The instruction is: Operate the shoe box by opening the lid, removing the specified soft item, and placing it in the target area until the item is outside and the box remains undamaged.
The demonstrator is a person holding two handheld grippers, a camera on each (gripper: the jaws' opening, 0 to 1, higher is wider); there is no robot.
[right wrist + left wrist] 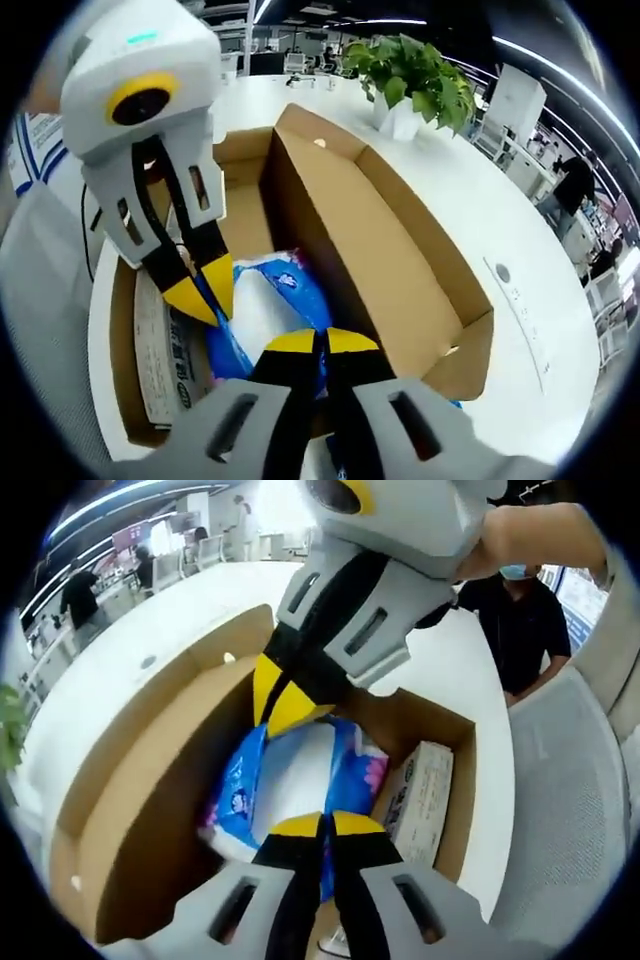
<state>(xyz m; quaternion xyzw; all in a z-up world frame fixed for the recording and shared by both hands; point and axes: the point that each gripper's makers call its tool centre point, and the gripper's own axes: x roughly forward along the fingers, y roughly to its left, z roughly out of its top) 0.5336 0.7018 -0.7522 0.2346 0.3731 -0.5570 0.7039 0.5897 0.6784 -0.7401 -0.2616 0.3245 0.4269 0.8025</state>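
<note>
Your right gripper view alone shows the plant [410,65] at the table [480,220] edge. Both grippers [322,825] [320,340] pinch the blue pack [300,780] inside the open box [340,220]

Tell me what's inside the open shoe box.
Inside the shoe box: a blue-and-white soft pack and a pale printed carton beside it. Both grippers pinch the pack; anything beneath is hidden.
</note>
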